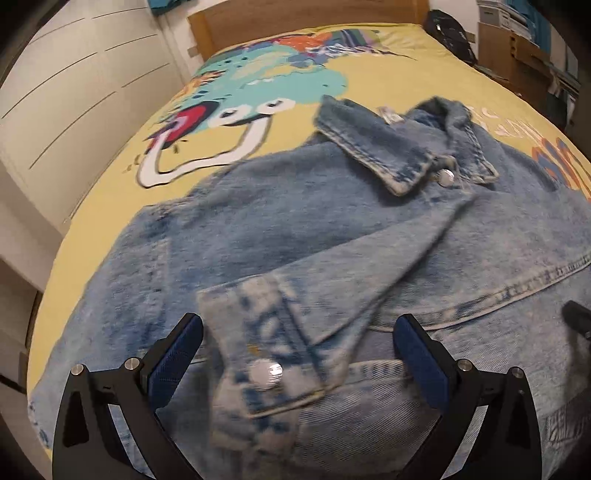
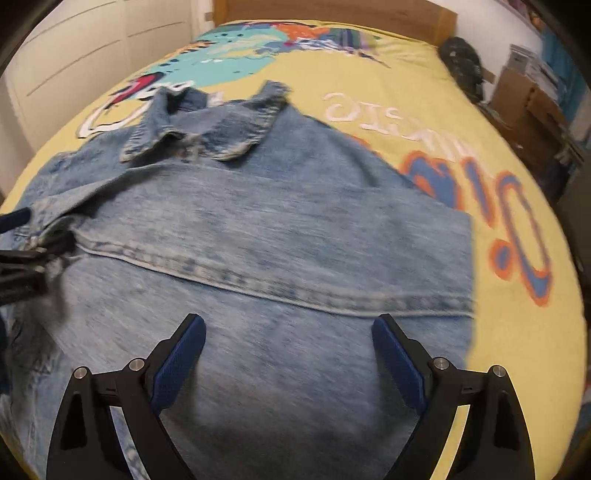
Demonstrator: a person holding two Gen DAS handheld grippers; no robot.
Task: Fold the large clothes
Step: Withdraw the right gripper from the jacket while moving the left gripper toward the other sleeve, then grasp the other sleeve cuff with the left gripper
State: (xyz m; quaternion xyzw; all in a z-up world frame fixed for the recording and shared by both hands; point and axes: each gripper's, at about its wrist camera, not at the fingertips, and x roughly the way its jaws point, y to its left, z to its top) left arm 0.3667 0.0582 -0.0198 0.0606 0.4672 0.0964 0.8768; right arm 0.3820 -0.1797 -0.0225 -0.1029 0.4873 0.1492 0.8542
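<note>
A light-blue denim jacket lies spread on the bed, collar toward the headboard. One sleeve is folded across the body, its cuff with a metal button lying between the fingers of my left gripper, which is open just above it. In the right wrist view the jacket has its right side folded in with a straight edge. My right gripper is open and empty over the jacket's lower part. The left gripper shows at that view's left edge.
The bed has a yellow cover with a colourful cartoon print and a wooden headboard. A dark bag lies at the bed's far right corner. White wardrobe doors stand on the left, cardboard boxes on the right.
</note>
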